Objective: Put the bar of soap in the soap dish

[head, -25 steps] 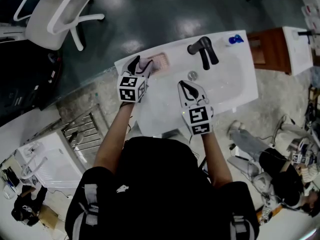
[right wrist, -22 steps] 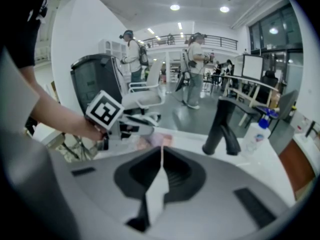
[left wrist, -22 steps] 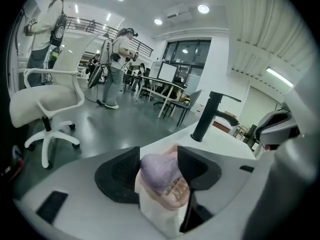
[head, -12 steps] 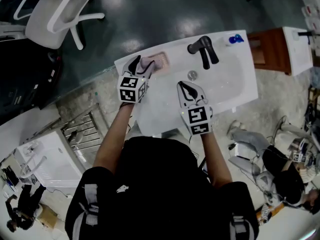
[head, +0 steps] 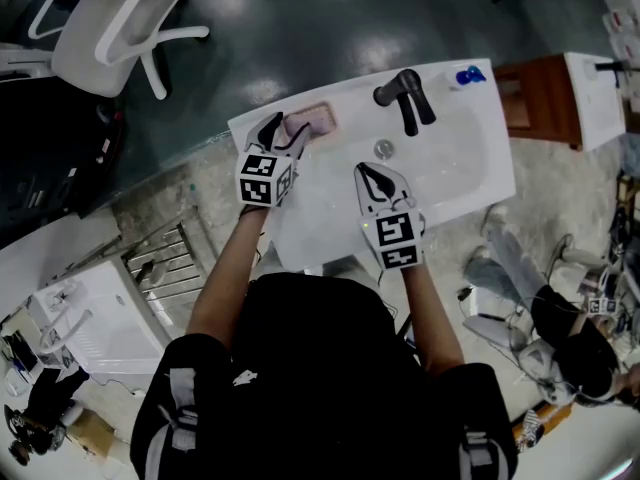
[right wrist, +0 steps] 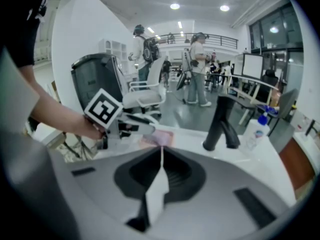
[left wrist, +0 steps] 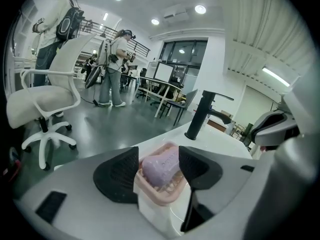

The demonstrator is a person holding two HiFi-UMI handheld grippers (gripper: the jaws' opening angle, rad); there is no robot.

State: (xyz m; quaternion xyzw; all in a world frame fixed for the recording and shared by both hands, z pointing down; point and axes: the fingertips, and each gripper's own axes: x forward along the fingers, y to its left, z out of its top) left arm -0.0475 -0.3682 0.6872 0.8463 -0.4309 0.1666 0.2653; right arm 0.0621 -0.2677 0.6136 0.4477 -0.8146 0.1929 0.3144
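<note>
A: Left gripper (head: 285,130), and those jaws have just been opening. They stand wide apart now.

B: And right between them, the bar of soap (left wrist: 160,166), purple, lying in the pink soap dish (left wrist: 165,196). The dish sits just under and ahead of the jaw tips.

A: Any grip on it?

B: No squeeze. There's a clear gap between the soap and the one pad (left wrist: 117,176). The other pad (left wrist: 197,166) is very close to the bar, and I can't tell if it touches.

A: Over to the right gripper (right wrist: 161,154).

B: Jaws fully together, only a thin seam between them, and nothing in there. It hangs over the white sink (head: 450,158), touching nothing I can see. The black faucet (right wrist: 222,124) stands beyond its tips, off to one side.
</note>
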